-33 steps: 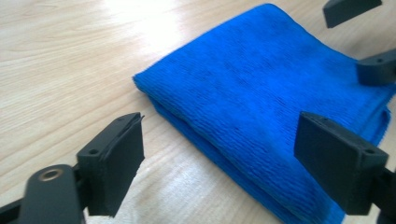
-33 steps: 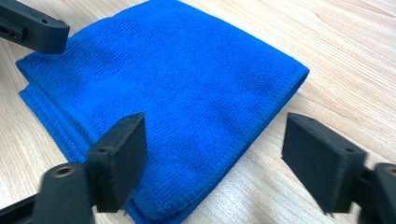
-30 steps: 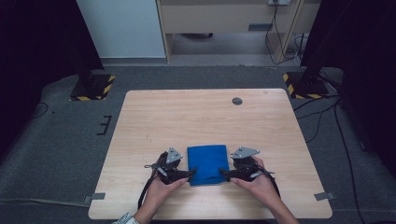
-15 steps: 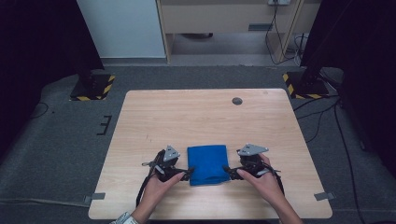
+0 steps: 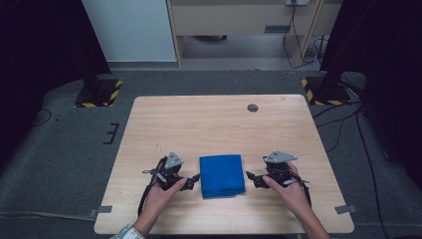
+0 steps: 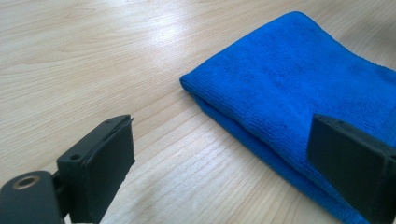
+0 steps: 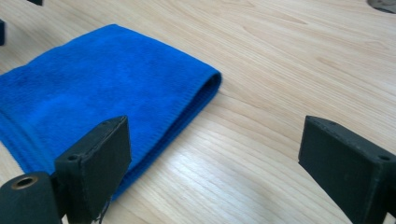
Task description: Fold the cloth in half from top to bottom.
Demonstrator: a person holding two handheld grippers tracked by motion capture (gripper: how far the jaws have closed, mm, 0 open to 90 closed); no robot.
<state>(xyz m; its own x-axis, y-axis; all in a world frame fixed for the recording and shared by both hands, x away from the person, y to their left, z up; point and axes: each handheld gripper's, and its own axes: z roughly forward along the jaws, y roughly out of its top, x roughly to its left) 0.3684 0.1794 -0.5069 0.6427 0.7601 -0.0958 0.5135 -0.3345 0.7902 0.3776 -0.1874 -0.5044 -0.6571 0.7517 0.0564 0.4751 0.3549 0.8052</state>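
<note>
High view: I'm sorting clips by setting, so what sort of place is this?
Probably a lab or recording room: a bare wooden table on grey carpet, hazard-striped stand bases, loose cables, and one folded blue cloth.

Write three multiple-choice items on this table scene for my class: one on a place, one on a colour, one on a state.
1. Where does the cloth lie?
A between the two grippers
B at the table's far edge
C on the floor

2. What colour is the cloth?
A red
B blue
C white

3. How does the cloth lie?
A spread out flat
B crumpled in a ball
C folded

Key: 1 A, the left gripper and right gripper flank it; 2 B, it is plainly blue; 3 C, layers show at its edge.
</note>
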